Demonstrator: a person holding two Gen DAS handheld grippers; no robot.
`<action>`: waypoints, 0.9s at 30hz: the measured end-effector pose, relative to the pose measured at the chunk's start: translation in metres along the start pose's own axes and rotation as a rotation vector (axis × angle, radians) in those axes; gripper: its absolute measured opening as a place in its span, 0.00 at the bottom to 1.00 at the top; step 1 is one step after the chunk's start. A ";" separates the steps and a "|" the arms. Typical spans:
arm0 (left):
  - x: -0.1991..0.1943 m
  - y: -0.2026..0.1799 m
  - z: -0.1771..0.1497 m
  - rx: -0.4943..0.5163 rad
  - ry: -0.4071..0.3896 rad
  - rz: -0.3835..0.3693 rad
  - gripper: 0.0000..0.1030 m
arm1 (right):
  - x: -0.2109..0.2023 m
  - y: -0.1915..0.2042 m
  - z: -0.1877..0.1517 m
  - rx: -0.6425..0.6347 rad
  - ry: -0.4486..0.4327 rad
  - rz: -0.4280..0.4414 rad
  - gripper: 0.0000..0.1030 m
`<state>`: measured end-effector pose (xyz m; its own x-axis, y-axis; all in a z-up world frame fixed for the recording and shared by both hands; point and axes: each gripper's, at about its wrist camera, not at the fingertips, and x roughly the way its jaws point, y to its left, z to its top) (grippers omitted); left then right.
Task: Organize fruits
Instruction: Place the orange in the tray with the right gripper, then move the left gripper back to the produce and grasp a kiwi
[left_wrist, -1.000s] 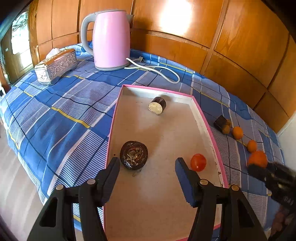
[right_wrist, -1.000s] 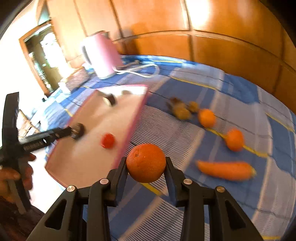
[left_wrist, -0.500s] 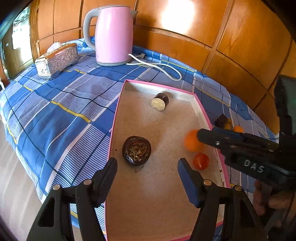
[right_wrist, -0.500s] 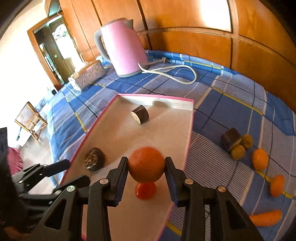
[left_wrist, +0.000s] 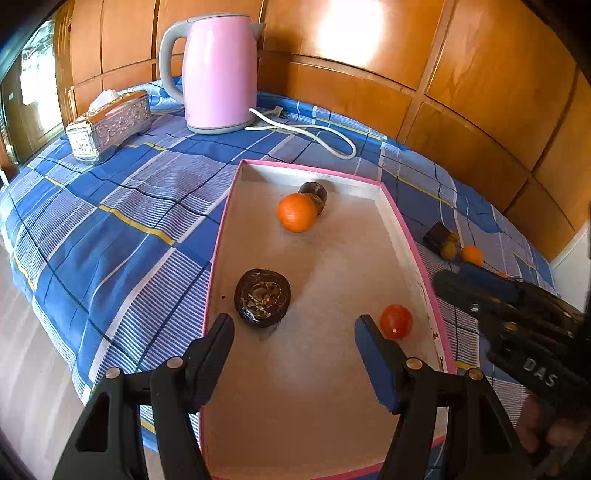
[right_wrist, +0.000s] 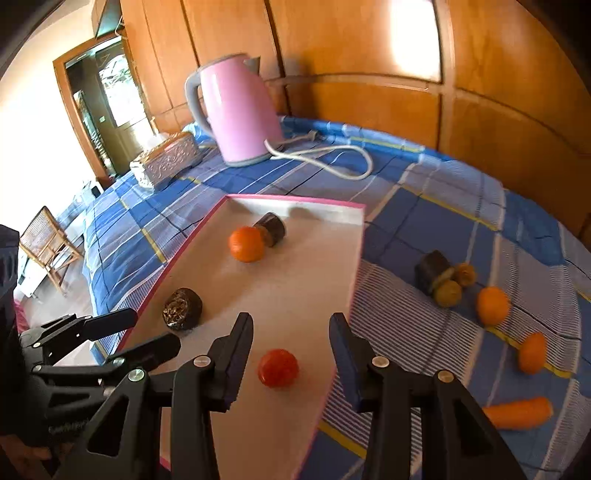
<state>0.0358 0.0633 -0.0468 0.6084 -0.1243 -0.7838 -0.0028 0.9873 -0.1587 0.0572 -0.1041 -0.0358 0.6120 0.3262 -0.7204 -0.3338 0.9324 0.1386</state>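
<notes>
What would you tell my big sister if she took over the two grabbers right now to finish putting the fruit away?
Left gripper: open, empty, over the tray's near end.
Right gripper: open, empty, above the red fruit.
In the pink tray: orange touching a dark cut fruit at the far end, dark half fruit, red fruit.
Still on the cloth, right of the tray: dark piece, two green-brown fruits, two small oranges, carrot.
Left: move those in.
</notes>
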 end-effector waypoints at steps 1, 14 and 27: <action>0.000 -0.001 0.000 0.003 0.002 -0.003 0.66 | -0.004 -0.001 -0.001 -0.002 -0.011 -0.012 0.42; -0.006 -0.013 -0.002 0.035 0.000 -0.029 0.73 | -0.040 -0.041 -0.029 0.074 -0.041 -0.150 0.49; -0.008 -0.042 0.004 0.125 -0.009 -0.078 0.74 | -0.068 -0.128 -0.079 0.355 0.001 -0.283 0.49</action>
<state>0.0343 0.0230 -0.0312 0.6100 -0.2012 -0.7664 0.1434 0.9793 -0.1429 0.0012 -0.2581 -0.0582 0.6427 0.0506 -0.7644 0.1133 0.9806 0.1602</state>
